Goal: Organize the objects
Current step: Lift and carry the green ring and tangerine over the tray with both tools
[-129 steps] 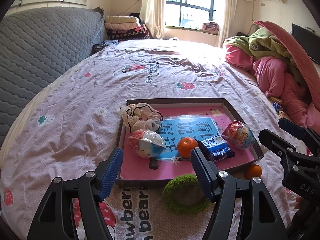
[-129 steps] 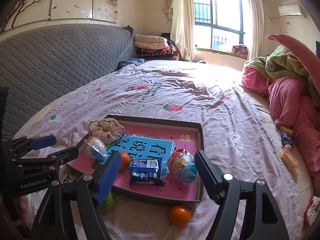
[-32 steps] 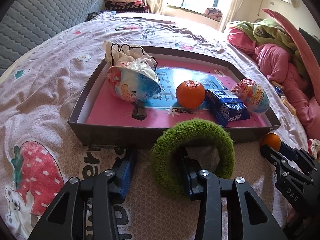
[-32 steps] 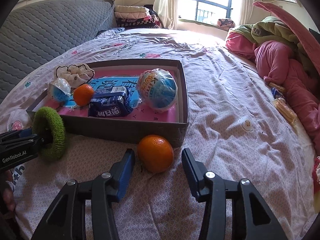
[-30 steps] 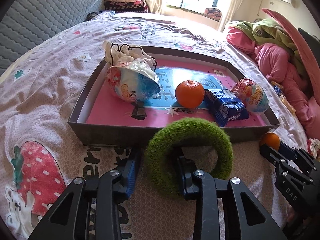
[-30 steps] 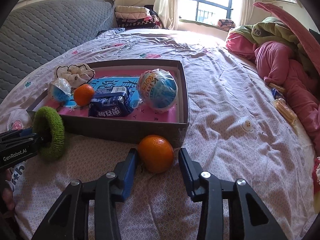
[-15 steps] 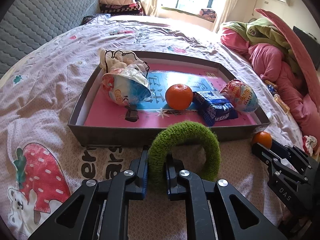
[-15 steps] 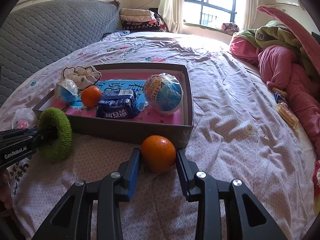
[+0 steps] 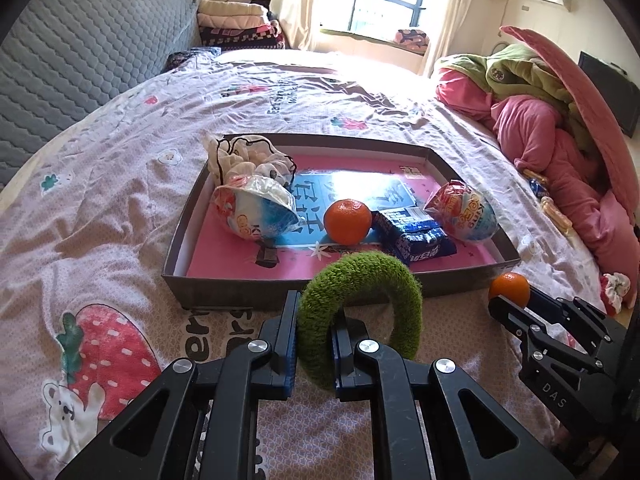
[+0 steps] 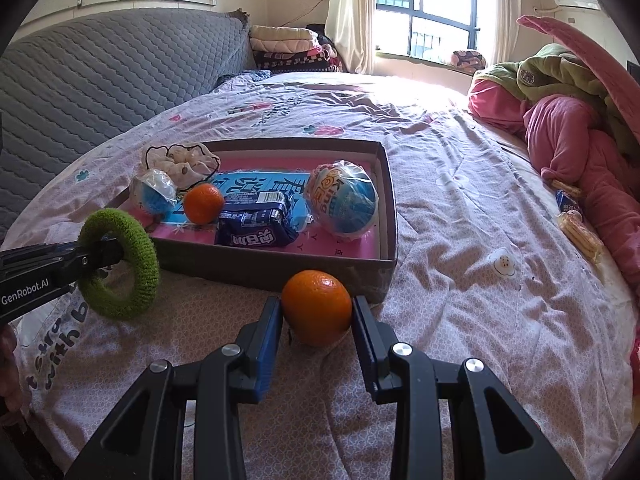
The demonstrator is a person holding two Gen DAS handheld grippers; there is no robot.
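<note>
Right wrist: printed bedsheet, grey quilted headboard, sunlit window.

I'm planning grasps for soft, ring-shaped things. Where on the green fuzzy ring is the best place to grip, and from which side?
Pinch across one stretch of the band, one finger through the hole and one outside, coming from the near side. The green fuzzy ring is open in the middle and too wide to span whole. The left gripper already holds it this way, standing on edge in front of the tray.
</note>
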